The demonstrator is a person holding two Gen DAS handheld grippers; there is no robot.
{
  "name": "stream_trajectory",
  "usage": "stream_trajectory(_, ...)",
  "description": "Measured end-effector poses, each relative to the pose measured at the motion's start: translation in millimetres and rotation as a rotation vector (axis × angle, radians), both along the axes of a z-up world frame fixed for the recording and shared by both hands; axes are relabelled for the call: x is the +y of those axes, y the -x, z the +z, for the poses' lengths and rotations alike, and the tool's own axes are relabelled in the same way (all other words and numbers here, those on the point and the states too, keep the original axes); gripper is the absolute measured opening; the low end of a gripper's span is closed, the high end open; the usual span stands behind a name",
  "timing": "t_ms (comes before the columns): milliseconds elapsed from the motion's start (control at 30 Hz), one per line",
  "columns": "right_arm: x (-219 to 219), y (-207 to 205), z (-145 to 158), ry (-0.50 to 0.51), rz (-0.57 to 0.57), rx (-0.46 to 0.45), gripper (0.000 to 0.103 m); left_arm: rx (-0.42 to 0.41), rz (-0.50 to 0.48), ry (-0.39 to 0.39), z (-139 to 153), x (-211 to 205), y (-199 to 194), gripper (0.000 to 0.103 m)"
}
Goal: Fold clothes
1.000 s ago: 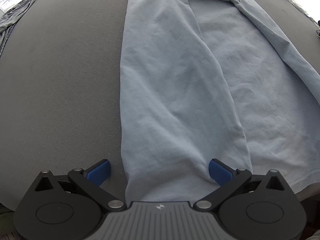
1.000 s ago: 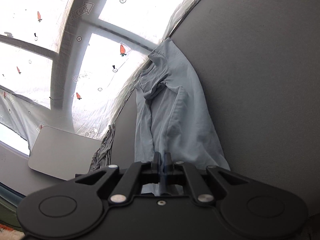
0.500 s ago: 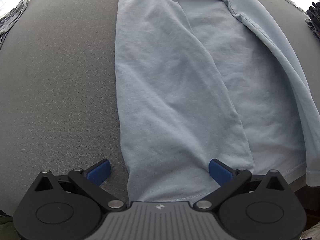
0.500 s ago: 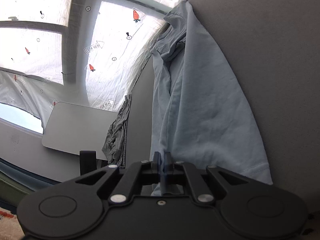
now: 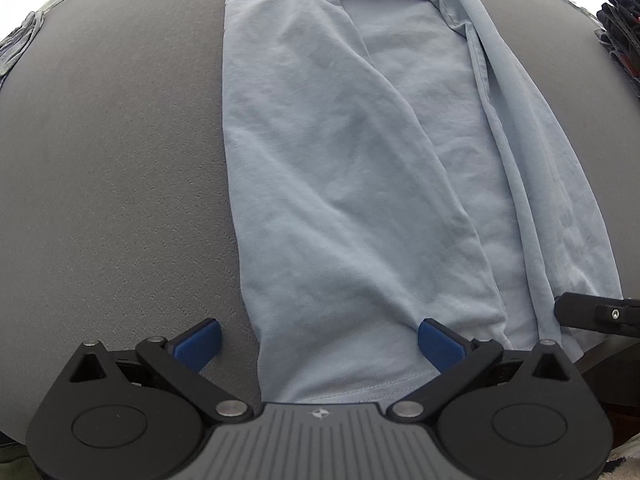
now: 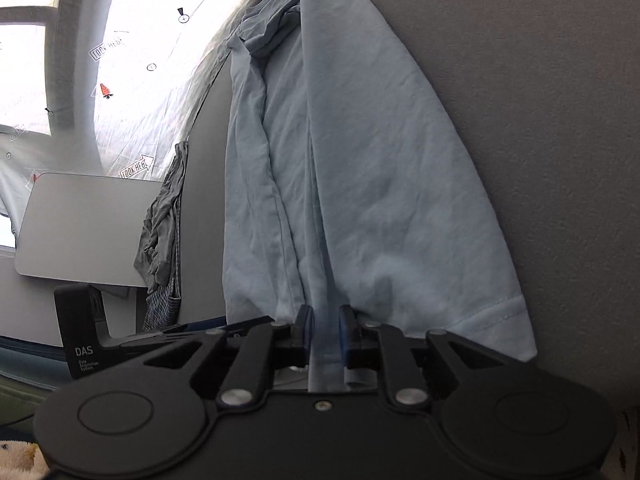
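I see open grey tabletop left of the light blue shirt, wide enough for my left hand-held gripper to pass. On the right, my right hand-held gripper crowds the shirt's near edge. A dark clothes pile blocks the far right corner; grey garments drape the far left edge.
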State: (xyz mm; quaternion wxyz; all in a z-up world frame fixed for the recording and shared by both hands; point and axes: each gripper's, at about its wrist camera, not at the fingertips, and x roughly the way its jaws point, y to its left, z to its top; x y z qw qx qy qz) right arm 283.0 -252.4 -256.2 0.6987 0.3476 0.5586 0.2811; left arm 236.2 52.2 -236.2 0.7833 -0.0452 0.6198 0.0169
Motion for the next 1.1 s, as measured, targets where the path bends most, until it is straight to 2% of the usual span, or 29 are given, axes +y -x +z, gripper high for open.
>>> stream_trajectory(33,-3,0,6,-0.020,-0.010,-0.022,0.025,-0.003,0.015,0.018,1,4,0,0.103)
stream_trajectory(167,-19,-9,23,-0.077,-0.110,-0.083,0.026,-0.024,0.077,0.064,8,22,-1,0.103)
stream_trajectory(267,-33,-17,25,-0.075,-0.187,-0.090,0.024,-0.041,0.112,0.065,12,33,-5,0.102)
stream_trajectory(400,-38,-32,16,-0.109,-0.275,-0.054,0.017,-0.073,0.157,0.101,20,47,-9,0.101)
stream_trajectory(500,-36,-46,14,-0.104,-0.294,-0.053,0.015,-0.110,0.177,0.121,26,41,-21,0.094)
stream_trajectory(567,-33,-59,17,-0.093,-0.300,-0.068,0.015,-0.144,0.192,0.152,30,48,-33,0.080)
stream_trajectory(600,-31,-65,18,-0.086,-0.301,-0.077,0.015,-0.161,0.199,0.168,32,52,-39,0.077)
stream_trajectory(667,-26,-79,22,-0.063,-0.303,-0.093,0.015,-0.191,0.214,0.208,36,51,-62,0.069)
stream_trajectory(700,-23,-90,24,-0.041,-0.301,-0.103,0.015,-0.206,0.222,0.229,38,50,-74,0.060)
stream_trajectory(767,-16,-112,28,-0.004,-0.292,-0.123,0.015,-0.233,0.239,0.277,44,56,-96,0.048)
stream_trajectory(800,-12,-122,31,0.009,-0.288,-0.134,0.015,-0.250,0.248,0.308,39,59,-121,0.043)
stream_trajectory(833,-8,-135,34,0.022,-0.283,-0.149,0.015,-0.265,0.254,0.333,35,61,-144,0.032)
stream_trajectory(867,-4,-148,37,0.039,-0.282,-0.168,0.015,-0.278,0.260,0.355,33,64,-165,0.028)
stream_trajectory(933,6,-176,45,0.078,-0.273,-0.212,0.015,-0.310,0.259,0.368,42,74,-195,0.027)
stream_trajectory(1067,37,-241,64,0.176,-0.234,-0.295,0.015,-0.340,0.219,0.299,43,76,-265,0.028)
stream_trajectory(1100,46,-259,67,0.198,-0.227,-0.307,0.016,-0.343,0.210,0.274,41,76,-282,0.030)
